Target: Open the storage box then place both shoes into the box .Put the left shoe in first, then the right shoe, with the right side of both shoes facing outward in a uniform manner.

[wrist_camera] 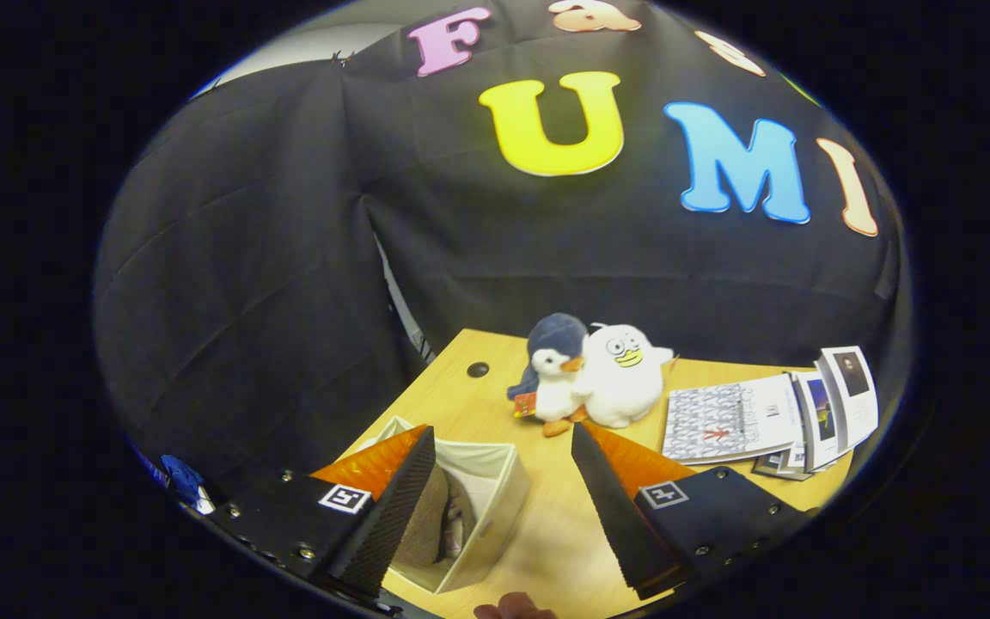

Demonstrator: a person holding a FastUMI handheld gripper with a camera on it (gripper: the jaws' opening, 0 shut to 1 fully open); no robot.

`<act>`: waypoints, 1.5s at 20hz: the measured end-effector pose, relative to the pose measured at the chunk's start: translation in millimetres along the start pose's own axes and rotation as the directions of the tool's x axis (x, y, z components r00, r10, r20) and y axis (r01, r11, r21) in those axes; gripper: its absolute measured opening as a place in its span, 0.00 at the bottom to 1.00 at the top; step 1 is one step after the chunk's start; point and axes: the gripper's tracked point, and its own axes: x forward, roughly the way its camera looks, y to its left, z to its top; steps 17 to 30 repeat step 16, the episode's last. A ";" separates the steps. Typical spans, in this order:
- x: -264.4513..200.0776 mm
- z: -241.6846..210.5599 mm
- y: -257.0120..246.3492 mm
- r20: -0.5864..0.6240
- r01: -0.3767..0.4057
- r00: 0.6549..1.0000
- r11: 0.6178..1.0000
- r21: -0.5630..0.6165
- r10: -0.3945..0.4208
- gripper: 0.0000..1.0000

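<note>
The storage box [495,507] sits in the lower left of the frame on the wooden bench [546,533], a pale fabric box with its top open and its near right wall and rim in plain sight. Inside it lies a shoe [436,524], greyish-brown, partly hidden behind the left finger; whether a second shoe is with it cannot be told. The tongs [504,447] hang above the bench with their fingers spread well apart and nothing between them. The left finger overlaps the box's open top, while the right finger stands over bare bench to the right of the box.

Beyond the fingertips, near the middle of the frame, two soft toys stand side by side and touching: a penguin plush [553,368] with a dark blue head, and a white duck plush [624,374] to its right. To the right of these, in the lower right of the frame, a stack of booklets [770,417] lies fanned out on the bench. A small dark hole [478,370] marks the bench top left of the penguin. At the very bottom of the frame, between the fingers, the tip of a person's hand [514,609] shows. A black cloth wall [289,258] fills the upper part of the frame behind the bench.
</note>
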 end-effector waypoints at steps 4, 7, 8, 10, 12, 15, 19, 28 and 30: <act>-43.3 41.8 -52.3 0.143 0.100 0.985 0.995 0.015 -0.101 0.98; -71.5 67.2 -83.6 0.234 0.157 0.959 0.987 0.040 -0.161 0.98; -84.6 74.7 -90.4 0.257 0.174 0.950 0.984 0.043 -0.180 0.98; -101.3 83.7 -110.8 0.303 0.211 0.928 0.976 0.052 -0.217 0.98; -115.9 90.2 -127.8 0.345 0.245 0.905 0.968 0.055 -0.249 0.98; -134.3 98.7 -147.9 0.397 0.289 0.873 0.956 0.044 -0.282 0.98; -140.3 98.8 -152.6 0.411 0.301 0.864 0.953 0.045 -0.292 0.98; -140.3 98.8 -152.6 0.411 0.301 0.864 0.953 0.045 -0.292 0.98; -140.3 98.8 -152.6 0.411 0.301 0.864 0.953 0.045 -0.292 0.98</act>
